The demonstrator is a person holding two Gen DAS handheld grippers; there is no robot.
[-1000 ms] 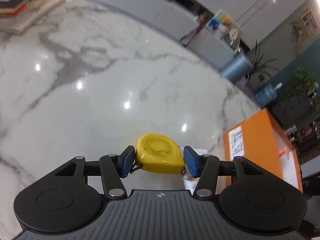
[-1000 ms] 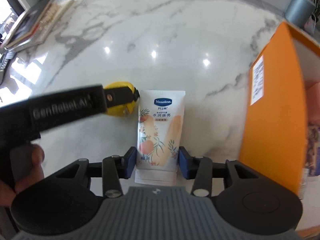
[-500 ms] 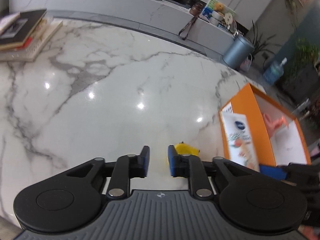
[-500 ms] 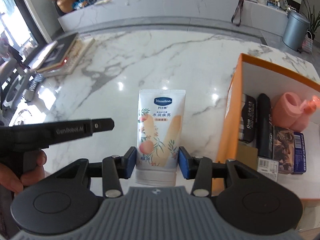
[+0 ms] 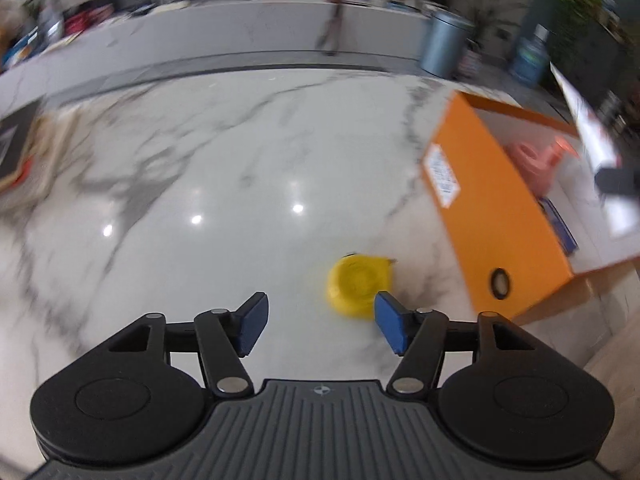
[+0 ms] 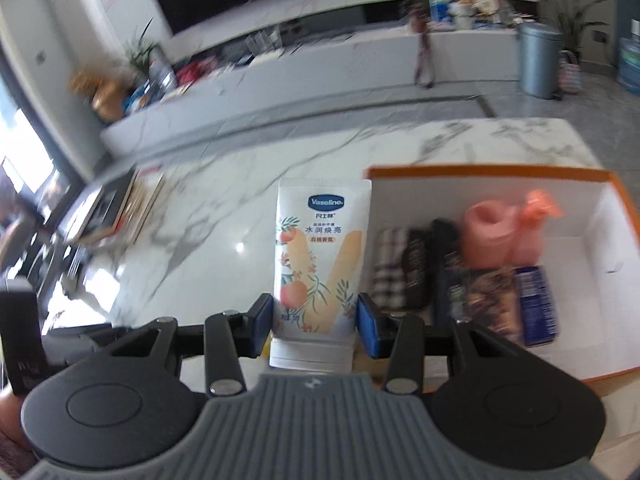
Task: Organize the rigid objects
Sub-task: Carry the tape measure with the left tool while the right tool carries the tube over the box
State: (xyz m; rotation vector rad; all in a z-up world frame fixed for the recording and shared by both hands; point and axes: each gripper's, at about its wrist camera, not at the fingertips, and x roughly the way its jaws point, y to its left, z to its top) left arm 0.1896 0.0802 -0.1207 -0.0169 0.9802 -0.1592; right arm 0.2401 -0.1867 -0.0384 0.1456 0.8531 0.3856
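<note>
The right gripper (image 6: pixel 316 326) is clamped on the lotion tube (image 6: pixel 320 264), pads bearing on both sides of the tube just above its cap. In the right wrist view the tube stands at frame centre, raised off the marble table (image 6: pixel 224 216), with the orange box (image 6: pixel 500 171) open at centre right. Judged step: carry the tube over the near wall and set it inside.

The box floor at left holds a plaid case (image 6: pixel 390 272), dark packets and a pink bottle (image 6: pixel 490 236); the right part of the floor is bare. Aim for that bare area. Keep the tube clear of the orange rim during the crossing, lower until it rests, and only then release.

The left gripper (image 5: pixel 318 324) has its fingers apart; they have just been opening, and nothing is between them. The yellow tape measure (image 5: pixel 358 286) lies on the table at lower centre right of the left wrist view, just beyond the right fingertip and near the box's orange wall. Whether pad and measure touch cannot be told through the blur. It is not yet in the box.
</note>
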